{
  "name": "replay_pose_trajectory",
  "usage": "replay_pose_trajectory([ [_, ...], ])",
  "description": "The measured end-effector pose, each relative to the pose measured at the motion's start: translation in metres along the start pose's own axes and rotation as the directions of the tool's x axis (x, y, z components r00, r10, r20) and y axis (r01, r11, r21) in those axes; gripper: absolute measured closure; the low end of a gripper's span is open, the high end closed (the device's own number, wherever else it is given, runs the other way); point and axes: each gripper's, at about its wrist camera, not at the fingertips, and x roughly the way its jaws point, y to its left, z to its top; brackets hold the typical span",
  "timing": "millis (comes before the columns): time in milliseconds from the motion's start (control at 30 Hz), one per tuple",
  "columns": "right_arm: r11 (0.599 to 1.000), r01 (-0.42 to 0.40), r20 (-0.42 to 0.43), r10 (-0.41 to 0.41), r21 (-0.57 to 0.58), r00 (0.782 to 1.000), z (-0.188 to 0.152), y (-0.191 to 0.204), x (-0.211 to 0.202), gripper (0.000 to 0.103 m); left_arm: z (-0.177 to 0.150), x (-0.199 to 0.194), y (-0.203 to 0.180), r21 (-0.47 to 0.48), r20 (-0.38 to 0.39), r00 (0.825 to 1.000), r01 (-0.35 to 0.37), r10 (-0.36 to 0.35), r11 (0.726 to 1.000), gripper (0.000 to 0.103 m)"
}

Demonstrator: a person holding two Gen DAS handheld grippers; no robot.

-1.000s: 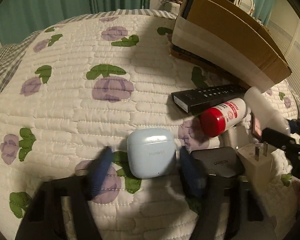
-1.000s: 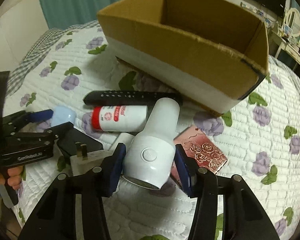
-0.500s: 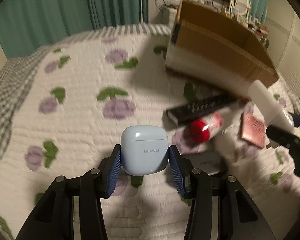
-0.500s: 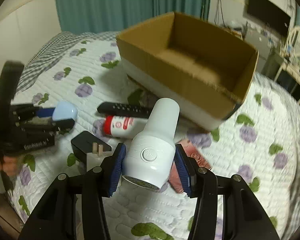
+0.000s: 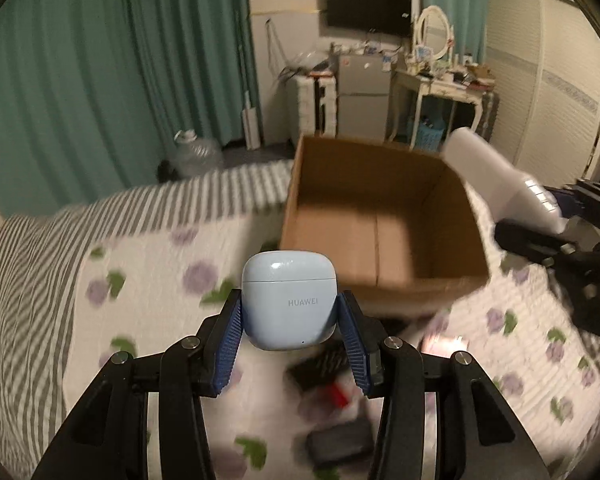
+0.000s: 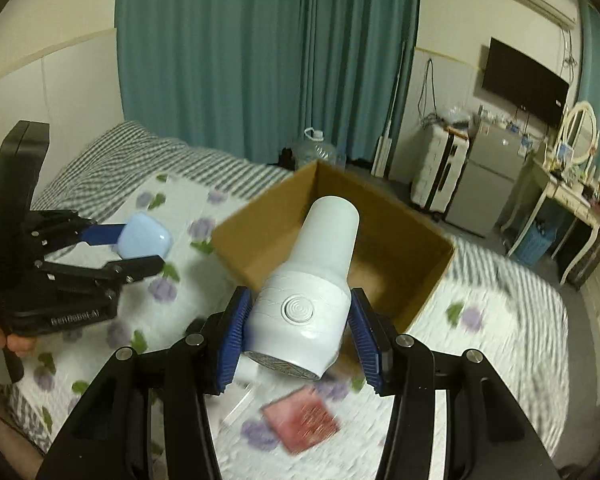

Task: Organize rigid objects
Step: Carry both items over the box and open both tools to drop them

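My left gripper (image 5: 290, 330) is shut on a pale blue Huawei earbud case (image 5: 289, 298), held in the air in front of the open cardboard box (image 5: 384, 224). My right gripper (image 6: 298, 338) is shut on a white hair dryer (image 6: 314, 288), also raised, its nozzle pointing over the box (image 6: 404, 248). The box looks empty inside. In the right wrist view the left gripper (image 6: 140, 246) with the blue case (image 6: 143, 241) hangs left of the box. The dryer (image 5: 496, 184) shows at the box's right edge in the left wrist view.
Below on the flowered quilt (image 5: 148, 264) lie a black charger (image 5: 338, 446), a remote and a red-capped tube (image 5: 336, 392), all blurred, and a pink card case (image 6: 302, 420). A water jug (image 5: 194, 154), fridge and dressing table stand beyond the bed.
The left gripper closed on the earbud case and lifted it off the quilt. Both grippers rose and moved toward the box with their objects.
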Motion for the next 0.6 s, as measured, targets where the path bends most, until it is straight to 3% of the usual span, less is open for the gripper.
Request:
replay_pose_trajectory([
  [100,0.999,0.036,0.003,-0.036,-0.022,0.999,0.023,-0.011,0.015,0.054,0.029,0.018,-0.010,0.018,0.016,1.000,0.026,-0.026,1.000,0.056],
  [267,0.999,0.047,-0.065,-0.048,-0.025,0.997,0.043,-0.040,0.057,0.054,0.061,0.066,-0.027,0.043,0.008,0.999,0.051,-0.052,0.998,0.056],
  [467,0.998,0.052,-0.131,-0.047,0.040,0.990,0.033,-0.079,0.103,0.054,0.062,0.122,-0.039,0.054,-0.059,0.997,0.044,-0.041,0.998,0.056],
  [600,0.998,0.046,-0.151,-0.039,0.045,0.988,0.019,-0.088,0.116,0.054,0.059,0.139,-0.046,0.058,-0.087,0.995,0.053,-0.048,0.997,0.056],
])
